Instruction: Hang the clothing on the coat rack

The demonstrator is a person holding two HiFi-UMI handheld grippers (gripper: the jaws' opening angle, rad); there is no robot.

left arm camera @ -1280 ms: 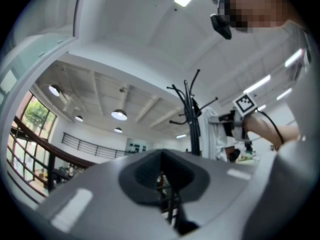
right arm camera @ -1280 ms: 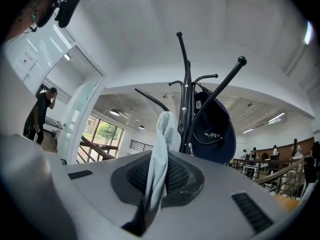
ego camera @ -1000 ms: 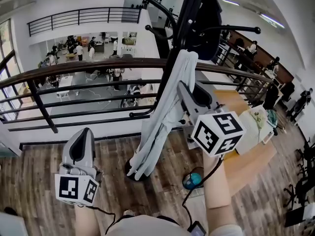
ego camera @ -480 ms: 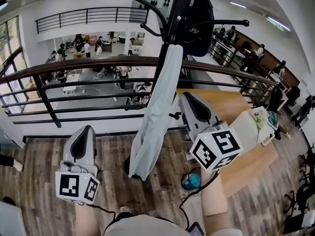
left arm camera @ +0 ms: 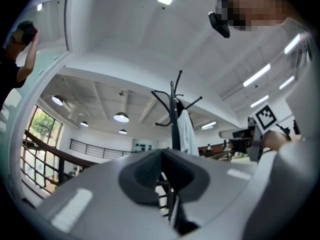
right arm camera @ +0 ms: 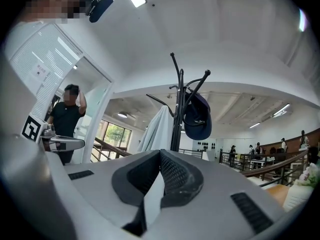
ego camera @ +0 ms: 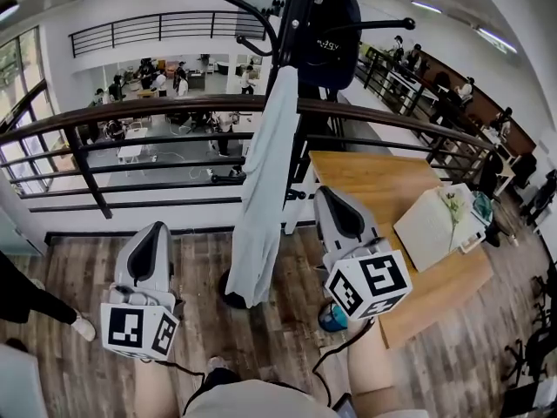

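A black coat rack point(ego camera: 302, 68) stands in front of the railing. A long pale grey garment point(ego camera: 264, 198) hangs straight down from one of its hooks, free of both grippers. A dark cap point(ego camera: 331, 29) hangs on another hook. My right gripper point(ego camera: 329, 195) is low and to the right of the garment, shut and empty. My left gripper point(ego camera: 150, 231) is low on the left, also shut with nothing in it. The right gripper view looks up at the rack point(right arm camera: 177, 114), the garment point(right arm camera: 159, 130) and the cap point(right arm camera: 197, 118). The left gripper view shows the rack point(left arm camera: 175, 126) and the garment point(left arm camera: 186, 131).
A dark metal railing point(ego camera: 157, 111) runs across behind the rack. A wooden table point(ego camera: 374, 177) with a white board point(ego camera: 431, 229) stands on the right. A blue object point(ego camera: 330, 317) lies on the floor. A person's leg point(ego camera: 35, 299) is at the left edge.
My right gripper has drawn back down and to the right, away from the garment, and its jaws have shut. The garment now hangs straight from the rack. The left gripper has barely moved.
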